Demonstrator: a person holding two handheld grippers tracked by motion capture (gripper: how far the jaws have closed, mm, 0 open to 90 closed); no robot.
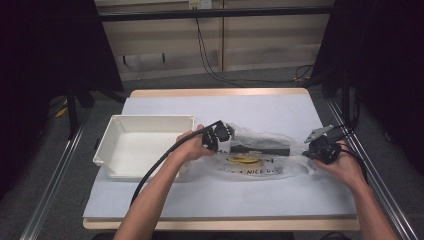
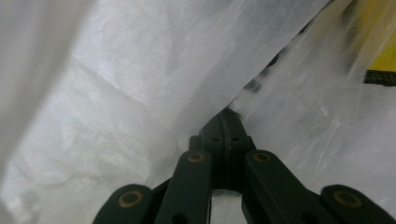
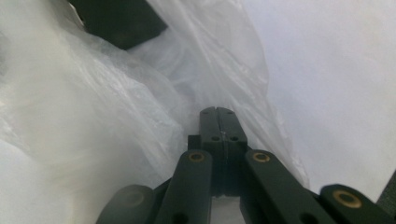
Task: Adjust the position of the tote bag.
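Jaws on both my left gripper [image 2: 227, 122] and right gripper [image 3: 218, 122] are pinched fully together on the film of the clear plastic bag [image 1: 260, 152], one at each end, with the bag lying mid-worktop and a dark flat box [image 1: 260, 148] inside it. To do this well I should keep both pinches firm and pull evenly, so the thin film neither tears nor slips. Beneath is a pale worktop [image 1: 220, 192], a white tray [image 1: 142, 145] to the left, dark curtains around.

There are two grippers, the left gripper [image 1: 223, 135] and the right gripper [image 1: 311, 152]. Between them lies one plastic bag [image 1: 260, 152]. Beside the left gripper stands one white tray [image 1: 120, 127].
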